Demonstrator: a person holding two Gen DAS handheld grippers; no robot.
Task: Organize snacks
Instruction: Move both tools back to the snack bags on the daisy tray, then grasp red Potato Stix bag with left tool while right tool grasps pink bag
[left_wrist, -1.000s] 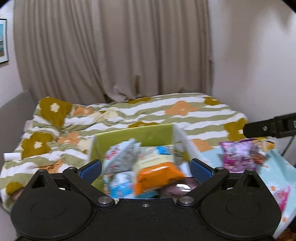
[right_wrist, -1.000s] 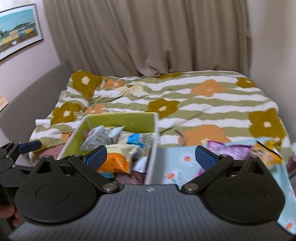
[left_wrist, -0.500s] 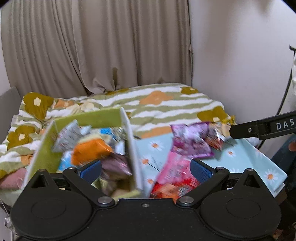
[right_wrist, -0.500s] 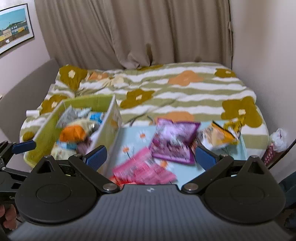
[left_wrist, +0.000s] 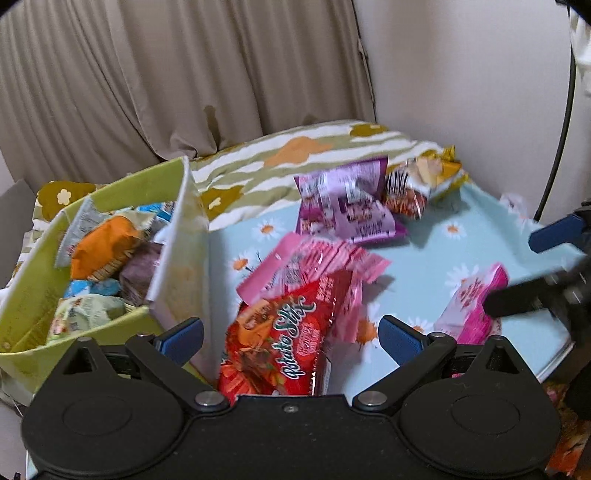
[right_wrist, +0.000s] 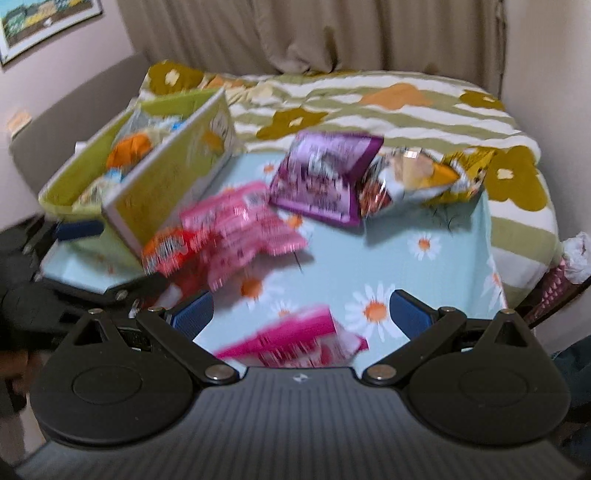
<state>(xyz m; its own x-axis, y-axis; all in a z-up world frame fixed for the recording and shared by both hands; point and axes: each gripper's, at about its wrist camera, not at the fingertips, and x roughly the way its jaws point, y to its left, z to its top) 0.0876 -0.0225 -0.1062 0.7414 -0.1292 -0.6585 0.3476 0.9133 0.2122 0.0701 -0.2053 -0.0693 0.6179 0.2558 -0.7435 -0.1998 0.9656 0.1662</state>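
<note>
Both my tools, left (left_wrist: 290, 341) and right (right_wrist: 301, 314), are wide apart, holding nothing. I should pinch the red bag (left_wrist: 280, 343) beside the green box (left_wrist: 33, 295) by its edge.

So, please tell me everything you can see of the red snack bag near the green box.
The red snack bag is glossy plastic with white script lettering and pictures of orange snacks. It looks sealed and puffy. It lies flat on the daisy tablecloth, right beside the green box, partly under a pink bag. The open left gripper frames it without touching it.
</note>
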